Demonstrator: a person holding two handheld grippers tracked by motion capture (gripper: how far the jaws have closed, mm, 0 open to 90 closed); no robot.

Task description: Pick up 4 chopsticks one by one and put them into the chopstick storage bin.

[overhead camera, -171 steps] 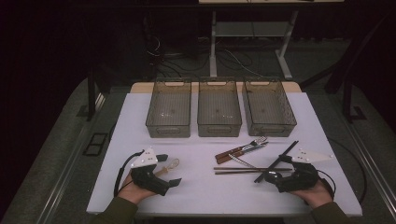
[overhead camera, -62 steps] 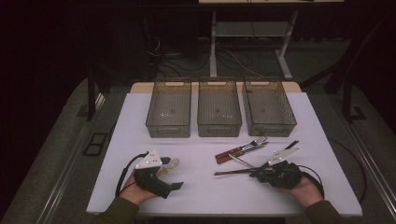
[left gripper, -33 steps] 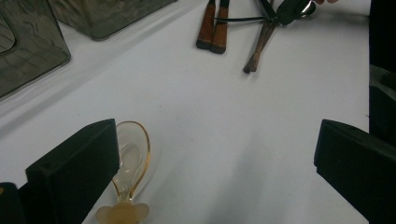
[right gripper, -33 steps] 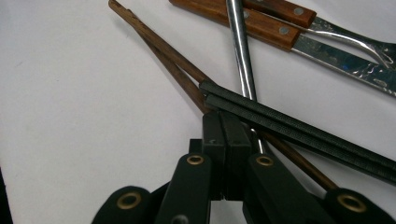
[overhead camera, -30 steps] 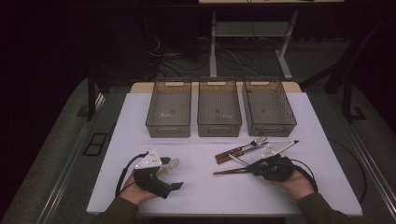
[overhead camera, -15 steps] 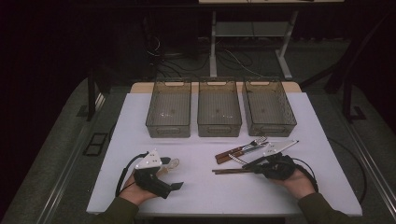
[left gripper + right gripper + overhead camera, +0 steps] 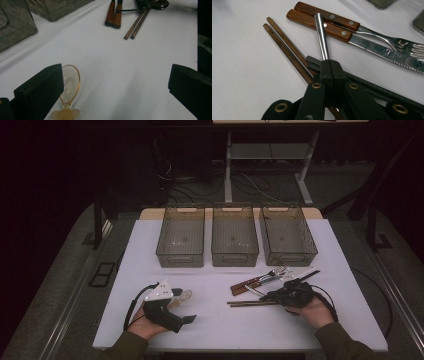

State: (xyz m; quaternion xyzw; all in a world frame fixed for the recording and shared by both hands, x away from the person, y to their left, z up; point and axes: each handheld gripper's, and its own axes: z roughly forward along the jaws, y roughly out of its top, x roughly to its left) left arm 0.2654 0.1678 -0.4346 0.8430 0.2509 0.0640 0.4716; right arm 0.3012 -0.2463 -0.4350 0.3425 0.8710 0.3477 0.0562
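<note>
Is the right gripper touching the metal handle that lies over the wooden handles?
Touching. In the right gripper view, the right gripper has its jaws shut on the metal handle.

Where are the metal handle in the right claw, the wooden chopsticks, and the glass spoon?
metal handle (image 7: 321, 37), right gripper view, on its bare shaft above the closed claw.
wooden chopsticks (image 7: 284, 45), right gripper view, mid-length of the pair.
glass spoon (image 7: 71, 82), left gripper view, on its bowl beside the left jaw.

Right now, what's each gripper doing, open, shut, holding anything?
Left gripper: open, holding nothing; a clear spoon lies by one jaw.
Right gripper: shut on a metal handle.
</note>
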